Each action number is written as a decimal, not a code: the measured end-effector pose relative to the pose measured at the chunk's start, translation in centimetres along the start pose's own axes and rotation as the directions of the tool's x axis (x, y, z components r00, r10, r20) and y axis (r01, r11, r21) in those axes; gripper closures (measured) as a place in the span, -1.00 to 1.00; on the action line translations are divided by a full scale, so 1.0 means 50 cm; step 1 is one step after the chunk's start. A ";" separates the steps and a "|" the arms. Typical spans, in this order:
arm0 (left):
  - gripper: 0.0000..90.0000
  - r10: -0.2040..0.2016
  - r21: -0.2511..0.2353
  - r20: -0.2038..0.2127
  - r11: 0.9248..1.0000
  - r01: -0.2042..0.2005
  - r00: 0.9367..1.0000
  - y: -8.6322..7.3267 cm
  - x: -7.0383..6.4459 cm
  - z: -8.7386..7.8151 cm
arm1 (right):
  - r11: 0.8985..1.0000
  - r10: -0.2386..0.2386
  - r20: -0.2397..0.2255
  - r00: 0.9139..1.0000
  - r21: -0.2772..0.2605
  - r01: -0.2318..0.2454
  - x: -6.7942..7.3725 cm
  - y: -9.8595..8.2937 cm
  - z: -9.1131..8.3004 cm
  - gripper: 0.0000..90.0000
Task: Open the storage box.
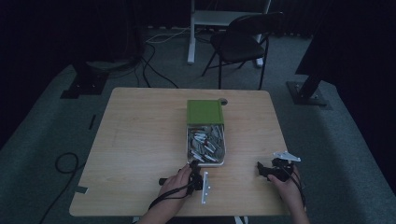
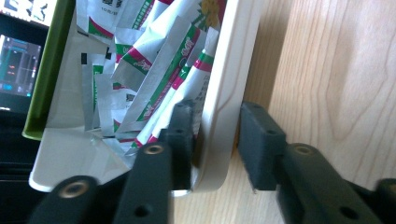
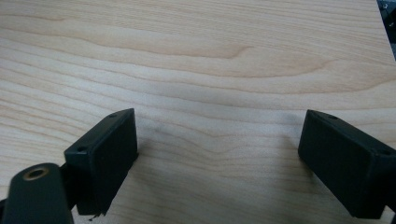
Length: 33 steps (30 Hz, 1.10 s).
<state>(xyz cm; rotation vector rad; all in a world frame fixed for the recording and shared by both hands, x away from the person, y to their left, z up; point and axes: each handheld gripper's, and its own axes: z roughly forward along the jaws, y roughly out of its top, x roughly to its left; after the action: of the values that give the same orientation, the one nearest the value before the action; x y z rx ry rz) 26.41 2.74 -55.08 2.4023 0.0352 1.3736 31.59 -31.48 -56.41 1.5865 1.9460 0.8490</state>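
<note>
A white box lies mid-table, full of several red, green and white sachets; its green lid covers the far half. My left gripper is at the box's near left corner. In the left gripper view the left gripper is open and straddles the box's white wall, one jaw inside among the sachets, the other outside with a thin gap. My right gripper is near the table's front right; in its own view the right gripper stands wide open over bare wood.
The wooden table has bare wood left of the box. A small grey knob sits by the lid's far right corner. On the floor beyond are a black folding chair, a white desk leg and cables.
</note>
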 end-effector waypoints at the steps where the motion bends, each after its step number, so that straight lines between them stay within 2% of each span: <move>1: 0.35 0.000 0.000 0.000 1.000 0.000 1.000 0.000 0.000 0.000 | 1.000 0.000 0.000 1.000 0.000 0.000 0.000 0.000 0.000 -0.74; 2: 0.32 0.002 -0.028 -0.012 1.000 -0.002 1.000 -0.004 0.002 -0.002 | 1.000 0.000 0.000 1.000 0.000 0.000 0.000 0.000 0.000 -0.74; 3: 0.24 -0.025 -0.043 -0.006 0.999 0.025 1.000 -0.008 0.006 -0.006 | 1.000 0.000 0.000 1.000 0.000 0.000 0.000 0.000 0.000 -0.74; 5: 0.23 -0.033 -0.048 0.005 0.998 0.033 0.999 -0.010 0.009 -0.009 | 1.000 0.000 0.000 1.000 0.000 0.000 0.000 0.000 0.000 -0.74; 6: 0.23 -0.060 -0.057 0.017 0.997 0.061 0.998 -0.013 0.011 -0.012 | 1.000 0.000 0.000 1.000 0.000 0.000 0.000 0.000 0.000 -0.74; 7: 0.23 -0.083 -0.063 0.027 0.994 0.084 0.996 -0.015 0.013 -0.015 | 1.000 0.000 0.000 1.000 0.000 0.000 0.000 0.000 0.000 -0.74; 8: 0.23 -0.120 -0.074 0.059 0.990 0.124 0.991 -0.019 0.017 -0.020 | 1.000 0.000 0.000 1.000 0.000 0.000 0.000 0.000 0.000 -0.74; 9: 0.23 -0.150 -0.083 0.071 0.984 0.156 0.986 -0.022 0.019 -0.023 | 1.000 0.000 0.000 1.000 0.000 0.000 0.000 0.000 0.000 -0.74; 10: 0.23 -0.150 -0.083 0.071 0.984 0.156 0.986 -0.022 0.019 -0.023 | 1.000 0.000 0.000 1.000 0.000 0.000 0.000 0.000 0.000 -0.74; 12: 0.23 -0.173 -0.080 0.094 0.980 0.181 0.980 -0.028 0.022 -0.028 | 1.000 0.000 0.000 1.000 0.000 0.000 0.000 0.000 0.000 -0.74; 14: 0.23 -0.224 -0.094 0.116 0.967 0.236 0.968 -0.032 0.024 -0.033 | 1.000 0.000 0.000 1.000 0.000 0.000 0.000 0.000 0.000 -0.74; 15: 0.23 -0.258 -0.097 0.139 0.957 0.272 0.956 -0.037 0.028 -0.039 | 1.000 0.001 0.000 1.000 0.000 -0.001 0.000 0.000 0.000 -0.74; 16: 0.23 -0.258 -0.097 0.139 0.957 0.272 0.956 -0.037 0.028 -0.039 | 1.000 0.001 0.000 1.000 0.000 -0.001 0.000 0.000 0.000 -0.74; 20: 0.17 -0.322 -0.116 0.183 0.931 0.345 0.929 -0.047 0.035 -0.048 | 1.000 0.001 0.000 1.000 0.000 -0.001 0.000 0.000 0.000 -0.74; 21: 0.17 -0.352 -0.128 0.204 0.916 0.381 0.913 -0.050 0.038 -0.051 | 1.000 0.001 0.000 1.000 0.000 -0.001 0.000 0.000 0.000 -0.74; 22: 0.17 -0.361 -0.130 0.206 0.911 0.392 0.909 -0.051 0.039 -0.053 | 1.000 0.000 0.000 1.000 0.000 0.000 0.000 0.000 0.000 -0.74; 24: 0.17 -0.364 -0.128 0.209 0.910 0.394 0.908 -0.054 0.041 -0.055 | 1.000 0.001 0.000 1.000 0.000 -0.001 0.000 0.000 0.000 -0.74; 25: 0.17 -0.371 -0.132 0.210 0.906 0.402 0.905 -0.056 0.042 -0.056 | 1.000 0.000 0.000 1.000 0.000 0.000 0.000 0.000 0.000 -0.74; 26: 0.17 -0.385 -0.134 0.222 0.898 0.419 0.896 -0.062 0.044 -0.061 | 1.000 0.000 0.000 1.000 0.000 0.000 0.000 0.000 0.000 -0.74; 27: 0.17 -0.385 -0.134 0.222 0.898 0.419 0.896 -0.062 0.044 -0.061 | 1.000 0.001 0.000 1.000 0.000 -0.001 0.000 0.000 0.000 -0.74; 30: 0.17 -0.418 -0.135 0.238 0.880 0.456 0.877 -0.077 0.048 -0.068 | 1.000 0.001 0.000 1.000 0.000 -0.001 0.000 0.000 0.000 -0.74; 31: 0.17 -0.418 -0.135 0.238 0.880 0.456 0.877 -0.077 0.048 -0.068 | 1.000 0.000 0.000 1.000 0.000 0.000 0.000 0.000 0.000 -0.74; 32: 0.16 -0.428 -0.136 0.242 0.874 0.467 0.871 -0.082 0.049 -0.070 | 1.000 0.000 0.000 1.000 0.000 0.000 0.000 0.000 0.000 -0.74; 33: 0.16 -0.446 -0.134 0.248 0.863 0.486 0.860 -0.089 0.050 -0.072 | 1.000 0.000 0.000 1.000 0.000 0.000 0.000 0.000 0.000 -0.74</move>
<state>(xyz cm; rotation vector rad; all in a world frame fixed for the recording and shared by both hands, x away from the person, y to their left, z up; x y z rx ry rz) 25.42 8.50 -52.83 2.1665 0.3896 0.8537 31.59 -31.47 -56.41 1.5870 1.9457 0.8489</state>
